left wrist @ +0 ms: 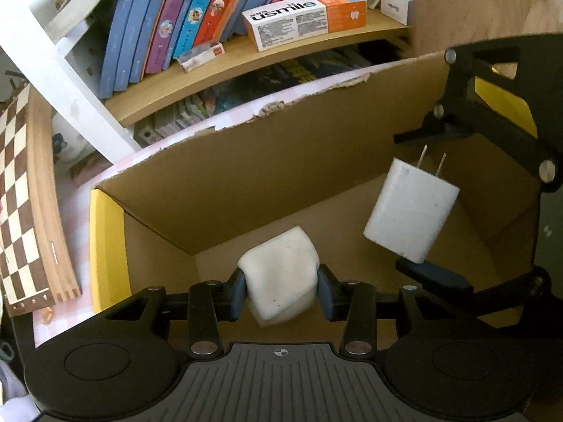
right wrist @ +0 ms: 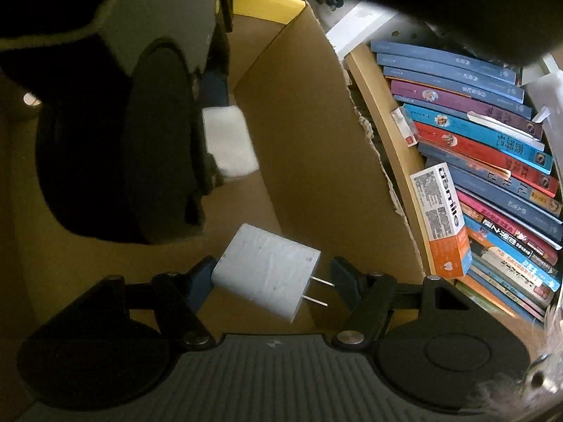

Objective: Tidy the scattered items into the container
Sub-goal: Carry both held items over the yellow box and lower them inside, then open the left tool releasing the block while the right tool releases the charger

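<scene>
Cardboard box (left wrist: pixel 316 161): open-topped, brown inside, yellow outside, with a ragged torn rim along its far wall; it fills the middle of both wrist views.
Inside the box: both grippers reach into it with their loads; the floor that shows is bare brown card.
Left gripper (left wrist: pixel 283 286): clenched on a white foam block (left wrist: pixel 281 274), blue pads pressing its two sides, at 6 o'clock in its own view.
Foam block: soft-looking, rounded on top, lightly speckled with dirt, tilted (it appears to hang just above the box floor, though contact is hard to judge).
Right gripper (right wrist: pixel 272 283): its jaws straddle a white charger plug (right wrist: pixel 267 272); the 9 o'clock pad touches the body, and the 3 o'clock pad seems to stand just clear of the prongs.
Charger plug: blocky, scuffed, two metal prongs pointing toward 3 o'clock in the right wrist view.
Bookshelf (left wrist: pixel 225 59): beyond the box at 12 o'clock, packed with leaning books and a white-and-orange carton (left wrist: pixel 306 21).
Chessboard (left wrist: pixel 21 211): at 9 o'clock, outside the box.
</scene>
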Motion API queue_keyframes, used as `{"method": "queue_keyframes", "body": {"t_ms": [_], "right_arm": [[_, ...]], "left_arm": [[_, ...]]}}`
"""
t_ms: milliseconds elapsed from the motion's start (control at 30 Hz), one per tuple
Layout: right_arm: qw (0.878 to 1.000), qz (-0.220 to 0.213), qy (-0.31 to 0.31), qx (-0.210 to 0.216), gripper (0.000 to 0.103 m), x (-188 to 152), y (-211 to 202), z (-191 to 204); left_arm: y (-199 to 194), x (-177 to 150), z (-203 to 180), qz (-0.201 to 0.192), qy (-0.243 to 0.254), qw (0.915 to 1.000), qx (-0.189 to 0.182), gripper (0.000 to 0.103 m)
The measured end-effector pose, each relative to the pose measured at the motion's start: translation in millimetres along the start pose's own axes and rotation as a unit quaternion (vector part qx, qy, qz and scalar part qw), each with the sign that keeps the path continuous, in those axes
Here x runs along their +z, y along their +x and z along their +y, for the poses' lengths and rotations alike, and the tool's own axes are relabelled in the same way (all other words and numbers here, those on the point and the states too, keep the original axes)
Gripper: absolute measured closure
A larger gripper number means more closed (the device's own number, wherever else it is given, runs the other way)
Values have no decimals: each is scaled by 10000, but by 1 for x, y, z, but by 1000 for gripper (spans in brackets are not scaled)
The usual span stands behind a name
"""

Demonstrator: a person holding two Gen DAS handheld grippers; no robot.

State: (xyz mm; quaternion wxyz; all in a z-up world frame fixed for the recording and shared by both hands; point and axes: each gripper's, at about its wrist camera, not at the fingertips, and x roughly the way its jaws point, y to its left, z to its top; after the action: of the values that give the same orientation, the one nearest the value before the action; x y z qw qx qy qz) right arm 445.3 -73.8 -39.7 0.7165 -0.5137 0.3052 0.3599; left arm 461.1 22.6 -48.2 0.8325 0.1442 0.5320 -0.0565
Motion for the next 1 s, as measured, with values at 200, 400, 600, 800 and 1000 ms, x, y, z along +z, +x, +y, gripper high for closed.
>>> {"method": "queue_keyframes", "body": {"t_ms": [200,400,600,800,1000], "right_arm": [[9998,-159,129,-66,32,1,-3,-3],[9979,-471,254,-364,17,-1,-11,-3],[9953,-730,543,-345,17,-5,-24,-6],[9861,-1106,1235,-127,18,-6,-55,-14],[9714,-1664,1694,-83,20,-10,-105,-16]], "left_arm": [[0,1,1,-86,-101,9999,29,51],[-19,3,-2,-599,-248,9978,115,29],[-42,-4,5,-867,-319,9956,158,29],[-83,-22,6,-1448,-370,9883,308,29],[-133,-43,-3,-1976,-634,9774,392,29]]}}
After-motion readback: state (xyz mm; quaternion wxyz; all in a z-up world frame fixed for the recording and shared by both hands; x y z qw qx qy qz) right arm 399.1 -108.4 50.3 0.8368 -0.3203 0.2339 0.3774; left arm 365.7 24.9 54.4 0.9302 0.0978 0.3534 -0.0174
